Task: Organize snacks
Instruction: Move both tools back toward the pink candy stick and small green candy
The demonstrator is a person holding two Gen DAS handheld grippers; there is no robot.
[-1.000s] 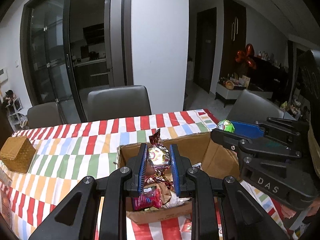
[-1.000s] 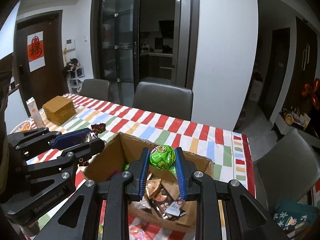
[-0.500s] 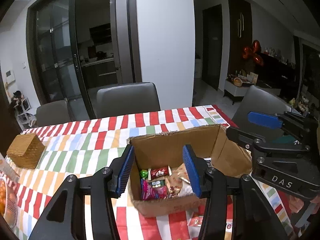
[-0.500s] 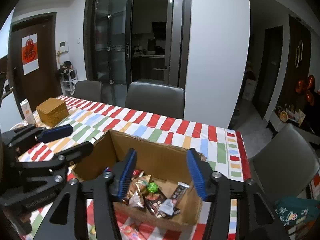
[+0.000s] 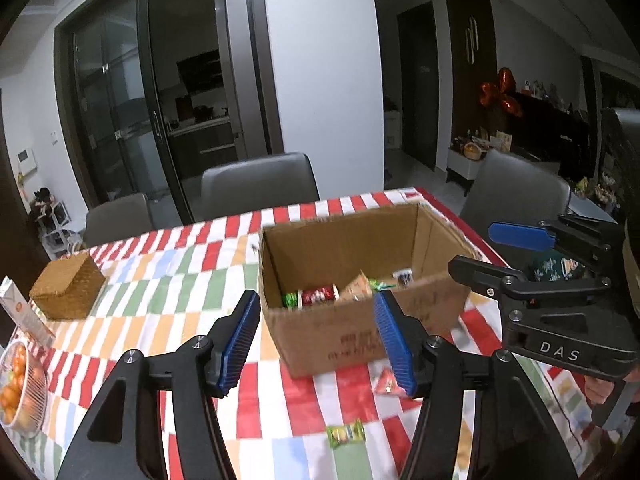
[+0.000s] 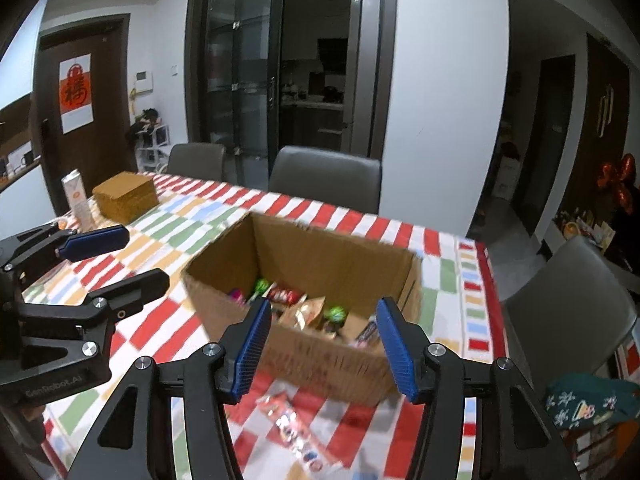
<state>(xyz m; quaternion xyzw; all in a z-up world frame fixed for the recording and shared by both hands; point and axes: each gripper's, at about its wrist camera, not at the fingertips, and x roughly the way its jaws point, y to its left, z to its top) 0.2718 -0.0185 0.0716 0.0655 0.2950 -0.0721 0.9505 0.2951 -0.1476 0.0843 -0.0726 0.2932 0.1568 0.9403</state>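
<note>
An open cardboard box (image 5: 352, 332) (image 6: 320, 354) stands on the striped tablecloth and holds several wrapped snacks (image 5: 318, 295) (image 6: 308, 312). My left gripper (image 5: 320, 338) is open and empty, in front of the box's near wall. My right gripper (image 6: 320, 340) is open and empty, also in front of the box; it shows at the right of the left wrist view (image 5: 516, 248). Loose snacks lie on the cloth before the box: a green-yellow candy (image 5: 346, 434), a red packet (image 5: 386, 382) and a red-white wrapper (image 6: 288, 424).
A wicker box (image 5: 66, 290) (image 6: 126, 196), a carton (image 6: 76, 198) and a bowl of oranges (image 5: 20, 390) stand at the left. Grey chairs (image 5: 260, 184) (image 6: 324, 178) line the table's far side; another chair (image 6: 568, 308) stands at the right.
Both grippers opened and dropped their candies into the box, then drew back toward me. The box now sits farther from the fingers, and loose snacks on the cloth show.
</note>
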